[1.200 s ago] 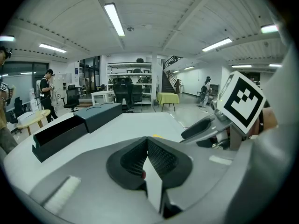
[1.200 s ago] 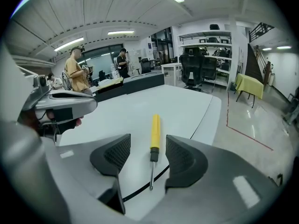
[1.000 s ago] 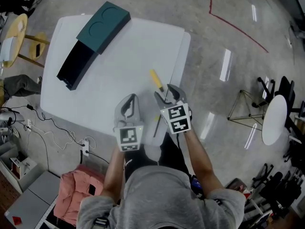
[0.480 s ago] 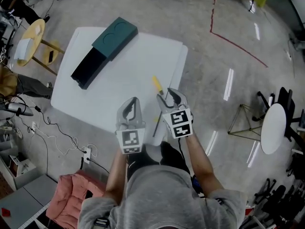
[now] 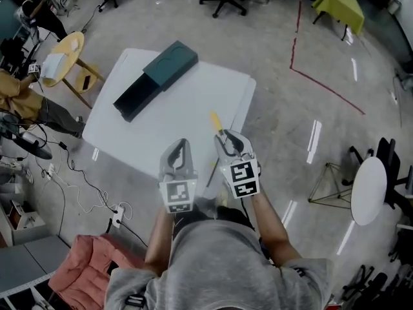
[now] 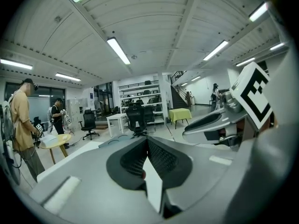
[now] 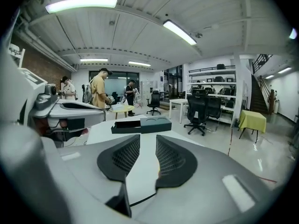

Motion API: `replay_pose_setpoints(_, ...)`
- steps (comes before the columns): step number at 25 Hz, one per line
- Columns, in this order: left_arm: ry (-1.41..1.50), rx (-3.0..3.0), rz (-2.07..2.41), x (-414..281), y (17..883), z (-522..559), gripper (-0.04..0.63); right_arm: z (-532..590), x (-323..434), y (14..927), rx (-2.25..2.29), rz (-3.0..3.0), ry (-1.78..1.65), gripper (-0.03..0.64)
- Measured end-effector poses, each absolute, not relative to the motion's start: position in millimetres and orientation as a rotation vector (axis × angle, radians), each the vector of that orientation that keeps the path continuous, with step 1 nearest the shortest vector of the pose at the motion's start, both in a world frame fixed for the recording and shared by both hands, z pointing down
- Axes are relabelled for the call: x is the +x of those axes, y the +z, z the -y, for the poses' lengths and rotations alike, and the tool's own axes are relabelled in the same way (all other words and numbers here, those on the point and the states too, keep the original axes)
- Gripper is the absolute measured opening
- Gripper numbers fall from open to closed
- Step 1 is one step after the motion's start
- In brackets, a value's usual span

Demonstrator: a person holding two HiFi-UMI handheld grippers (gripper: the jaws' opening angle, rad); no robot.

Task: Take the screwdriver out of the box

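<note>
Yellow-handled screwdriver [image 5: 214, 121] out on white tabletop [image 5: 129, 124], dark teal box [image 5: 157, 79] well apart, right claw [image 5: 226, 137] just narrowing, gapped, empty, left claw [image 5: 178, 148] clenched, empty.

Head view looks steeply down; gripper views look level across the same table [image 5: 187, 115] and box [image 5: 157, 79].

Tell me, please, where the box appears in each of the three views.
Head view: box upper left of centre, at the white table's far end.
Left gripper view: small and faint, just left of centre.
Right gripper view: centre, slightly above the middle.
Shared landmark: the round yellow table beyond the box.
</note>
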State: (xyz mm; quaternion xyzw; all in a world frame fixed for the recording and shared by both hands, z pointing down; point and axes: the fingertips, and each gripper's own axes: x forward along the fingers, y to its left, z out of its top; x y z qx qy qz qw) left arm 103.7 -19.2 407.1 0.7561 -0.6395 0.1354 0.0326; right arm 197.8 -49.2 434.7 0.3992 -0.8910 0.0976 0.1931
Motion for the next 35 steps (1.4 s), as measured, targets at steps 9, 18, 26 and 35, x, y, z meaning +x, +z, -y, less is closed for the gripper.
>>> replay_pose_setpoints(9,0.343,2.303,2.043,108,380,-11,0.011,17,204,396,1.108,2.577,0.132,0.043)
replay_pose_setpoints(18,0.343,2.266,2.094,110,380,-43,0.011,-16,204,392,1.059,2.623,0.093,0.003)
replay_pose_setpoints(26,0.346,2.246,2.096,113,384,-59,0.011,-33,207,401,1.032,2.63,0.13,0.003)
replay_pose_setpoints(35,0.351,2.24,2.099,110,384,-63,0.011,-31,208,397,1.051,2.635,0.134,0.003)
